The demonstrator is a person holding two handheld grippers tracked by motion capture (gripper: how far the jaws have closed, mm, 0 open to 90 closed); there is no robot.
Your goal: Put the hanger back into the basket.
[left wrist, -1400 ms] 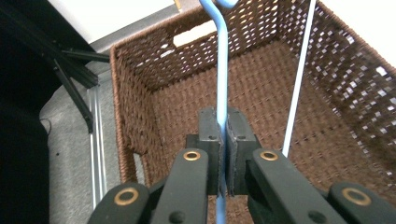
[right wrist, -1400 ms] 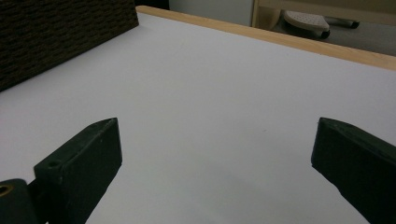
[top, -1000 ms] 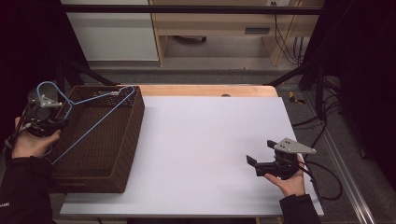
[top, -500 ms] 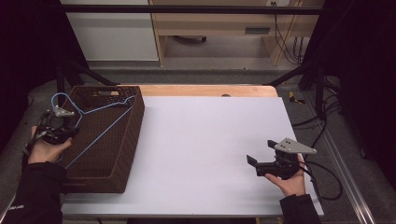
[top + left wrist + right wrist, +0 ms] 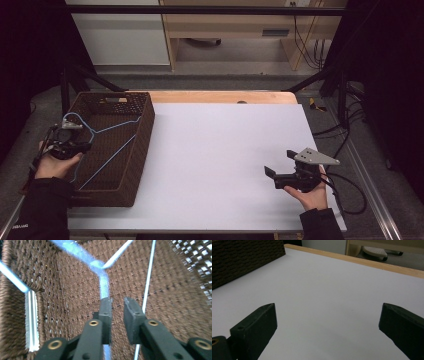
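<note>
1. pale grey surface (image 5: 220, 160) with a wooden far edge, dark room around it, a cabinet and cables beyond.
2. left gripper (image 5: 117, 305) hangs over the basket, its jaws a little apart, the blue hanger (image 5: 103, 282) running along the outer side of one jaw, not clearly pinched.
3. the hanger lies in the brown woven basket (image 5: 142, 117) at the surface's left end; thin coated wire, likely light, springy and slick, best taken at the twisted neck.
4. right gripper (image 5: 280, 176) rests low near the right edge, jaws spread wide, holding nothing.
</note>
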